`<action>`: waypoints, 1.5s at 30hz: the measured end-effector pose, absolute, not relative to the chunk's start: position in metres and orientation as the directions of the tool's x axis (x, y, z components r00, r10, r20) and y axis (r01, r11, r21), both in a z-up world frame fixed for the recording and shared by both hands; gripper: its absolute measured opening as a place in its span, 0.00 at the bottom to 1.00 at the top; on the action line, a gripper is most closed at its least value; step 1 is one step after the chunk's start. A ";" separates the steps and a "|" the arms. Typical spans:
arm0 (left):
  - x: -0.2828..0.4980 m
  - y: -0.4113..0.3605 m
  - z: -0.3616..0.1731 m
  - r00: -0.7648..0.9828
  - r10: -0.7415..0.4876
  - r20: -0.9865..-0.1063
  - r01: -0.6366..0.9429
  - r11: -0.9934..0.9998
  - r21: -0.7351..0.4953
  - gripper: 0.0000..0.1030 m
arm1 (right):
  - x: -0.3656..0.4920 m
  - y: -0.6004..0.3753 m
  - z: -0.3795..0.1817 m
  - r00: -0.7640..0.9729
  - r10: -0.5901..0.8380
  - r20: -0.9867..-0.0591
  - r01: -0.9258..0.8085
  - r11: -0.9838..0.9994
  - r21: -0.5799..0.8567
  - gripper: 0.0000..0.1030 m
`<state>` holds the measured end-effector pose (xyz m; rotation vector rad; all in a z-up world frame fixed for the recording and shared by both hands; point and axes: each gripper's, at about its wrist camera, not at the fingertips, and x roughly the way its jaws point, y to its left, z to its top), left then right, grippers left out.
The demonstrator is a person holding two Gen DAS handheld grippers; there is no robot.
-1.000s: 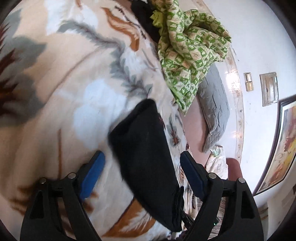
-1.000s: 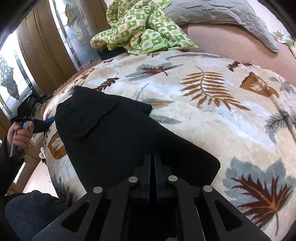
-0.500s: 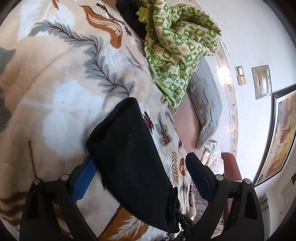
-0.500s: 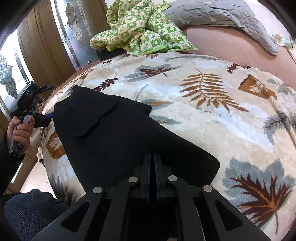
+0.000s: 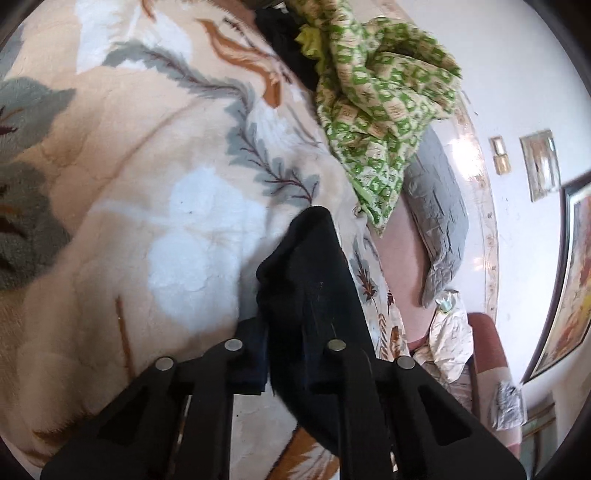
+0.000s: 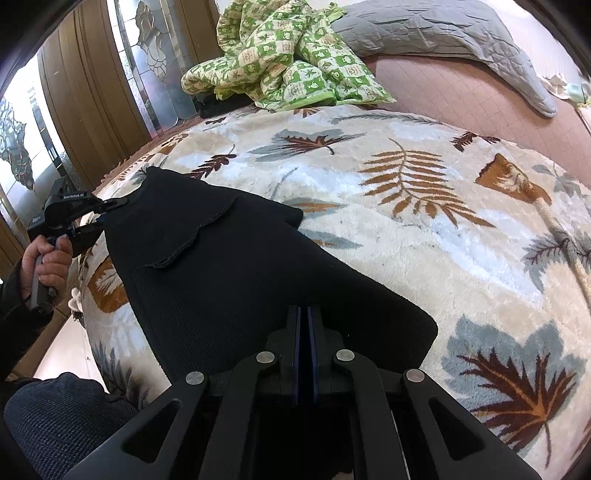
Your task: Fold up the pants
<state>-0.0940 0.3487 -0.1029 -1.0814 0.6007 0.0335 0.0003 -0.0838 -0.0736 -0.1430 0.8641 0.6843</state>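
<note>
Pants (image 6: 236, 273) flat on blanket (image 6: 424, 229), left gripper (image 5: 284, 354) clamped on far end at 9 o'clock, right gripper (image 6: 304, 347) clamped on near edge; lift both ends evenly, keep fabric taut.

A bedroom in a home. A bed is covered by a plush cream blanket (image 6: 424, 206) printed with leaves, with a crumpled green patterned quilt (image 6: 280, 62) and a grey quilted pillow (image 6: 443, 33) near its head. A framed picture (image 5: 576, 280) hangs on the white wall. Wooden doors with decorative glass panels (image 6: 147, 66) stand beside the bed.
</note>
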 end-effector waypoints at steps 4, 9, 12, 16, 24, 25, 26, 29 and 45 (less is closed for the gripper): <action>-0.097 0.316 -0.064 0.842 -0.111 -0.528 -0.285 0.740 -0.610 0.08 | 0.000 -0.084 -0.074 0.453 0.495 -0.741 -0.608 0.780 0.149 0.04; -0.100 0.243 -0.021 0.876 -0.034 -0.482 -0.118 0.953 -0.281 0.08 | 0.002 -0.086 -0.074 0.440 0.506 -0.741 -0.596 0.783 0.181 0.04; -0.097 0.215 -0.016 0.872 -0.101 -0.479 -0.015 0.973 -0.231 0.08 | 0.003 -0.086 -0.073 0.433 0.506 -0.746 -0.591 0.784 0.189 0.05; -0.093 0.179 -0.020 0.834 -0.231 -0.502 0.123 0.963 -0.238 0.08 | -0.001 -0.085 -0.055 0.469 0.491 -0.734 -0.594 0.790 0.149 0.13; -0.092 0.114 0.016 0.799 -0.386 -0.462 0.283 0.918 -0.278 0.08 | -0.005 -0.126 -0.024 0.620 0.433 -0.655 -0.452 0.879 0.154 0.21; -0.090 0.107 0.021 0.791 -0.407 -0.457 0.300 0.909 -0.289 0.08 | -0.003 -0.135 -0.022 0.631 0.419 -0.652 -0.420 0.892 0.168 0.21; -0.089 0.101 0.025 0.781 -0.428 -0.455 0.316 0.899 -0.302 0.08 | -0.002 -0.143 -0.020 0.641 0.409 -0.649 -0.393 0.902 0.179 0.21; -0.076 0.066 0.031 0.737 -0.458 -0.496 0.364 0.888 -0.279 0.08 | -0.001 -0.168 -0.016 0.675 0.358 -0.645 -0.312 0.931 0.189 0.21; -0.054 -0.021 0.018 0.566 -0.506 -0.651 0.510 0.835 -0.206 0.08 | -0.007 -0.196 -0.017 0.688 0.282 -0.668 -0.216 0.959 0.182 0.23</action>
